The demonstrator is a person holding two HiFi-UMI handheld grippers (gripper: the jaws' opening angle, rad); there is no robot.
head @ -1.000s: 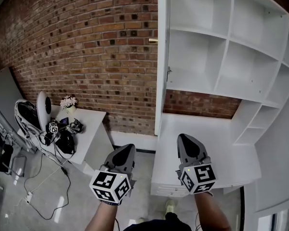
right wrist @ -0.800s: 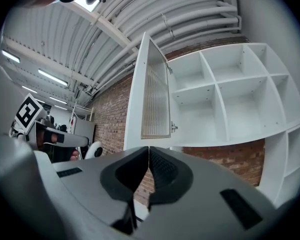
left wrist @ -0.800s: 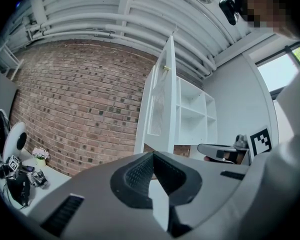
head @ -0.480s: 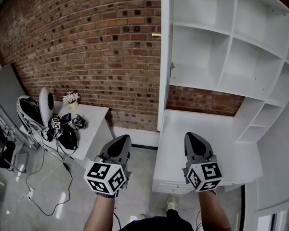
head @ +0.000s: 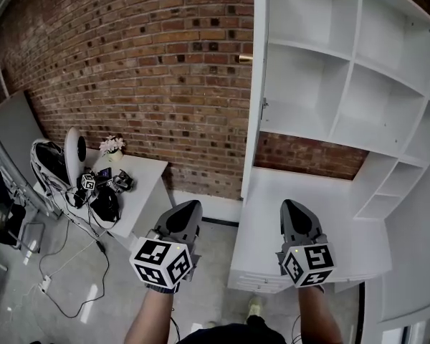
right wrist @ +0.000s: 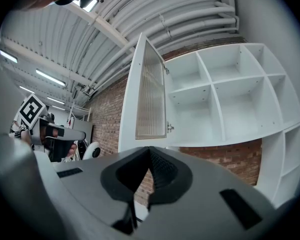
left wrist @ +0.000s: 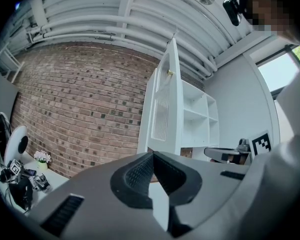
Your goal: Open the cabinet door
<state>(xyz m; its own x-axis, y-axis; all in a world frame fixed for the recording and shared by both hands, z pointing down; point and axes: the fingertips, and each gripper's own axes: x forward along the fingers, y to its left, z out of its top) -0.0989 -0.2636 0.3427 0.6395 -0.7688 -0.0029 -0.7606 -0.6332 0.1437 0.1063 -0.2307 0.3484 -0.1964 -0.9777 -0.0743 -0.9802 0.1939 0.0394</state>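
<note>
- I hold two grippers level in front of me. The left gripper (head: 190, 206) sits at about 7 o'clock in the head view and the right gripper (head: 292, 206) at about 5 o'clock.
- In each gripper's own view the jaws are pressed together at the tips with nothing between them, so both grippers are empty.
- The cabinet door (head: 256, 84) is at 12 o'clock, well apart from both grippers. It already stands swung out from the white cabinet (head: 342, 92), so I see it nearly edge-on, and the bare shelves are exposed at 1 to 2 o'clock.
- A small brass knob (head: 245, 58) sticks out from the door's far face, toward the brick wall (head: 143, 70).
- I judge the opening to be essentially done.
- If I push the door further, the knob could strike the brick, or the hinge (head: 264, 106) could be strained past its stop.
- With the jaws closed I cannot grasp the knob. A nudge with shut tips could slip off the thin door edge.
- If I step forward, a gripper could bump that edge and send the door swinging back.
- A cluttered table (head: 147, 174) sits at 9 o'clock, and loose cables (head: 72, 278) lie on the floor at 8 o'clock. A sideways step could snag them.
</note>
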